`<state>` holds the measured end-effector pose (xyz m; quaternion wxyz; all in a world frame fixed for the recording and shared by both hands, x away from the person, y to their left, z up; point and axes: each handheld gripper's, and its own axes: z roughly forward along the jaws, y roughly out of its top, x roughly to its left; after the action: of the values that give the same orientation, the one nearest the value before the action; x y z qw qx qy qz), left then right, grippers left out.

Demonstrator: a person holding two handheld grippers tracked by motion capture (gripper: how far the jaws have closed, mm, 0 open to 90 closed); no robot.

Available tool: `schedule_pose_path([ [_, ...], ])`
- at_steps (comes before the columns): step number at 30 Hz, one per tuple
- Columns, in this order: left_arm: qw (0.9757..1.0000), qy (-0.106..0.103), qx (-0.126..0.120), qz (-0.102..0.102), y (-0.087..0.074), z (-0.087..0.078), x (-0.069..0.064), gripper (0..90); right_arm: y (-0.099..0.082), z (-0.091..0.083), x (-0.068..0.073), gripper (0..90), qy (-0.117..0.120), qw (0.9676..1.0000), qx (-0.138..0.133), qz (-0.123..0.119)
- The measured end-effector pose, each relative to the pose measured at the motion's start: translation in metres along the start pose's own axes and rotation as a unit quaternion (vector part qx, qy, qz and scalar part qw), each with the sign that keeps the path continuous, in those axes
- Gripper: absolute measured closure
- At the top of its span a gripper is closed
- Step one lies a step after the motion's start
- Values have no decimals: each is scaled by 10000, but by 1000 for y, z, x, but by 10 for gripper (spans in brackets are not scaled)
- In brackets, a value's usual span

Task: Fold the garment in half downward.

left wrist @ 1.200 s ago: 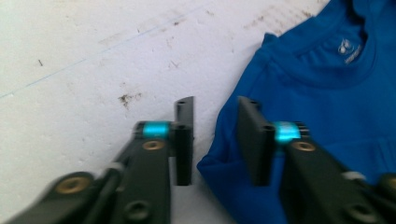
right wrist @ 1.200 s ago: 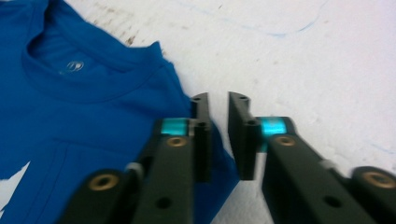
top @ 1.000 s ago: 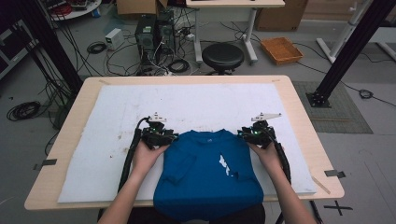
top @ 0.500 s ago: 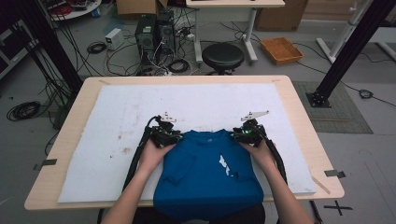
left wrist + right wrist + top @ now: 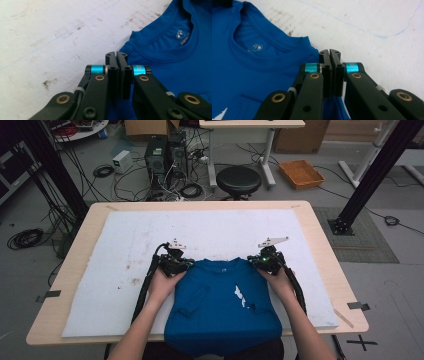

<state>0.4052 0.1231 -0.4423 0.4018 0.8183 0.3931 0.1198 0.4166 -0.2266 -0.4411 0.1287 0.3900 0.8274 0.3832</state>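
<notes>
High view: a blue T-shirt lies flat on the white mat covering the wooden counter, collar away from the person, hem hanging over the near edge. A white print marks its chest, and one sleeve is folded inward on the left side. The left hand-held gripper sits at the shirt's left shoulder, the right hand-held gripper at the right shoulder, a hand behind each, forearms coming in from the bottom. Beyond the counter: a black stool, an orange tray on the floor, computer towers with loose cables. Left gripper view: the jaws have just been closing and now stand pressed together, tips at the shoulder seam just beside the collar, blue cloth running under and between them; pinched on the shirt, as far as shows. Stained white mat to the left, neck label and collar band to the right. Right gripper view: the jaws likewise have just been closing and stand together, at the other shoulder edge where blue cloth meets mat; fabric gathers up between them below the tips. Collar and small white logo lie to the left, a faint blue line on the mat above.
</notes>
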Motion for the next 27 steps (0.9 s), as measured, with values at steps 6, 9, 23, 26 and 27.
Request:
schedule_pose_path([
  [6,9995,151,-174,-198,12,-3,20,880,24,8,-3,894,-22,9999,-126,-39],
  [9,9991,229,-302,-171,26,-7,27,880,36,11,-6,895,-67,9996,-256,-30],
  [23,9976,195,-560,359,37,-28,23,880,52,-11,-6,895,-110,9975,-699,-35],
  [26,9967,73,-691,429,31,-40,15,880,44,-21,3,895,-88,9969,-772,-119],
  [27,9965,48,-692,477,29,-43,12,880,41,-26,6,895,-75,9966,-797,-181],
])
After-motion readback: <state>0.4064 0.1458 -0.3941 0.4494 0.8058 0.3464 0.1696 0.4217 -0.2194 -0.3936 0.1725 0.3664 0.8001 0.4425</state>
